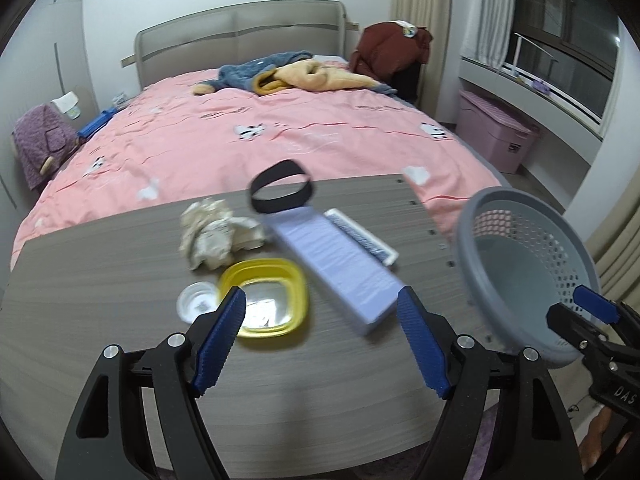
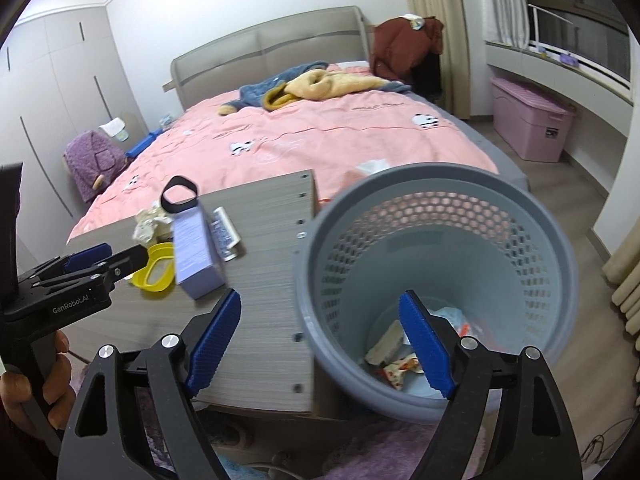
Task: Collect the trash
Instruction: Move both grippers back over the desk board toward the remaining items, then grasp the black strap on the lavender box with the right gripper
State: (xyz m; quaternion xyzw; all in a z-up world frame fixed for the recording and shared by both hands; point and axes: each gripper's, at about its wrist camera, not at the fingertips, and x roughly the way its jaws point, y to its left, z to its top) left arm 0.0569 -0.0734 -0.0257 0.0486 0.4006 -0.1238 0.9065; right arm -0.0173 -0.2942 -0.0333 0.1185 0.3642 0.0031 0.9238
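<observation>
Honestly the paper wad (image 1: 218, 236) looks light and squishy, so grab its middle; left gripper (image 1: 320, 344) is spread wide, right gripper (image 2: 320, 344) too, both empty, bin (image 2: 436, 280) alongside.

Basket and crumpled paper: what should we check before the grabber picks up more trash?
1. Left gripper ready to grab: ok. Its jaws are wide apart and empty.
2. Crumpled paper free to take: ok. It lies uncovered on the table, ahead of the fingers.
3. Basket mouth facing the table: ok. It is tilted, right beside the table edge.
4. Room in the basket: ok. Only a few wrappers lie at the bottom.
5. Basket held steady: cannot tell. The right gripper is open, with one finger inside the wall and one outside.
</observation>
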